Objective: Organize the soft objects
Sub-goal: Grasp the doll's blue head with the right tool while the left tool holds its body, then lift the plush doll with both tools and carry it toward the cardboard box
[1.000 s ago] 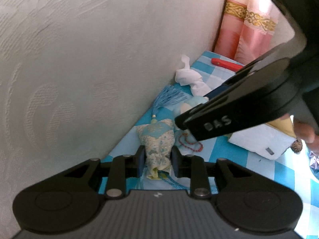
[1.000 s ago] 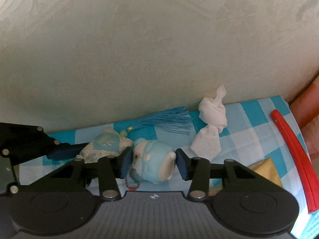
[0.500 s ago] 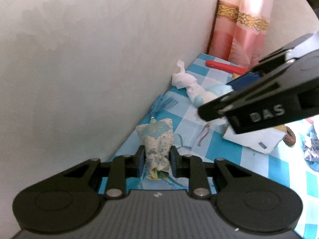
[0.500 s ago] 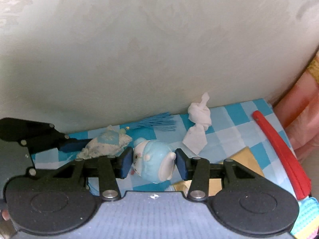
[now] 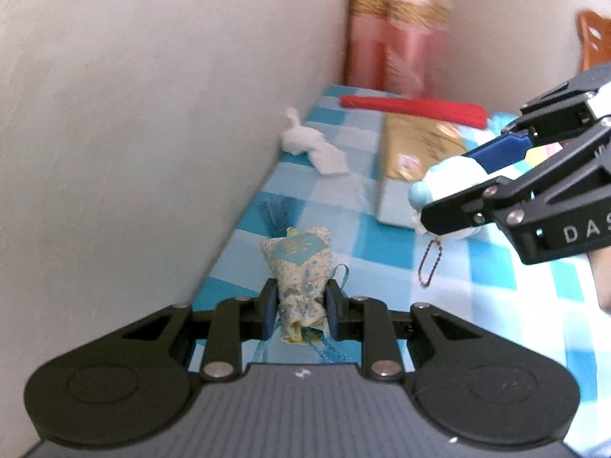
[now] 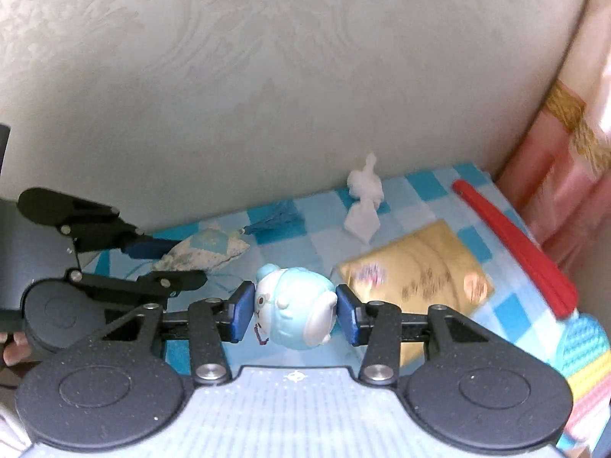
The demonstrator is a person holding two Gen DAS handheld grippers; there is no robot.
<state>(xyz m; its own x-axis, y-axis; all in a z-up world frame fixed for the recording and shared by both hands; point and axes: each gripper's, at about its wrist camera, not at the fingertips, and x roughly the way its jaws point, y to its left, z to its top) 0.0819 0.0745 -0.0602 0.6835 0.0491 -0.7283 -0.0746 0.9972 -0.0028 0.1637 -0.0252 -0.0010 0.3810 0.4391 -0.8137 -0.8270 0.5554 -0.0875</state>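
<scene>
My left gripper (image 5: 299, 311) is shut on a small floral fabric sachet (image 5: 299, 271) with a blue tassel, held just over the blue checked tablecloth (image 5: 385, 242) beside the wall. In the right wrist view the same sachet (image 6: 206, 250) shows at the left, pinched in the left gripper (image 6: 154, 263). My right gripper (image 6: 294, 311) is shut on a round light-blue plush toy (image 6: 294, 305), lifted above the cloth. From the left wrist view the plush toy (image 5: 445, 183) hangs in the right gripper (image 5: 454, 187) at the right, a red bead chain (image 5: 429, 263) dangling below it.
A knotted white tissue (image 6: 364, 206) lies by the wall. A gold packet (image 6: 416, 278) lies flat in the middle, a long red strip (image 6: 515, 244) beyond it, and a colourful bubble mat (image 6: 584, 358) at the right edge. Pink curtain (image 5: 397, 42) hangs in the corner.
Both grippers have risen with their loads. The right gripper carried the plush toy up and to the right, away from the sachet; the tassel now trails off the cloth.
</scene>
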